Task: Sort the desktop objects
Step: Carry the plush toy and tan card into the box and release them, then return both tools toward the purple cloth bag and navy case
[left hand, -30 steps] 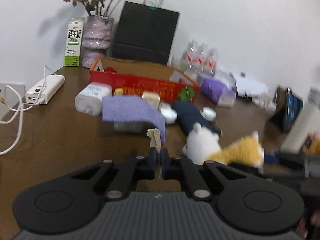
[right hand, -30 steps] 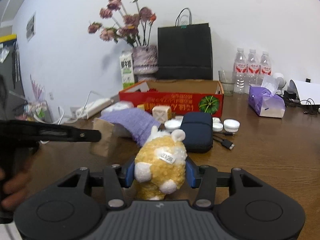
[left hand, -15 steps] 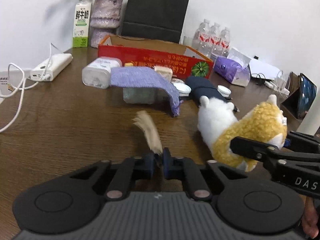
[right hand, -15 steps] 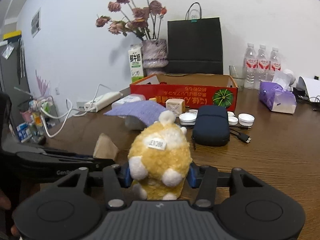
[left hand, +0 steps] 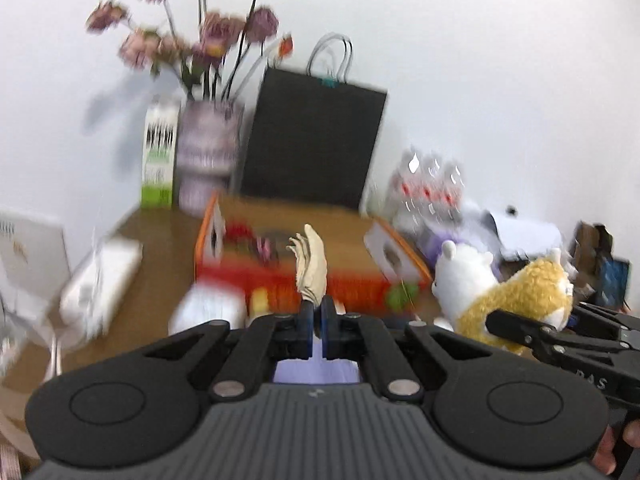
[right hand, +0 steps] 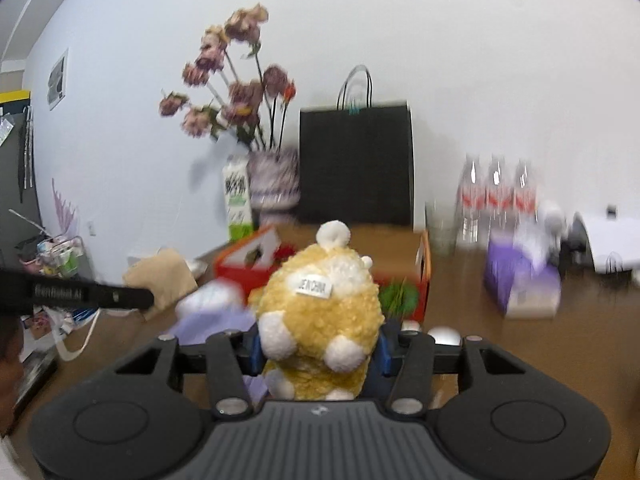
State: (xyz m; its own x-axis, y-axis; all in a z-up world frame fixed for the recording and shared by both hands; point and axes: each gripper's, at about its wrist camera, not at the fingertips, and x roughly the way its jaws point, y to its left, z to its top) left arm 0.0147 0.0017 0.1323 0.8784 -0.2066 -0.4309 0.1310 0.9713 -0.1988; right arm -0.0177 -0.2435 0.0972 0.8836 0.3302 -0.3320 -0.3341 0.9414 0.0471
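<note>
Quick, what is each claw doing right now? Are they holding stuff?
Left claw: closed on a folded brown paper bag.
Right claw: closed on the yellow plush toy.

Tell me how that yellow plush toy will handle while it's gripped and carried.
The plush toy looks soft: the right claw seems to sink into its fluffy body, so it probably squashes. It is likely light. Its head sticks out unsupported, so it may flop.
</note>
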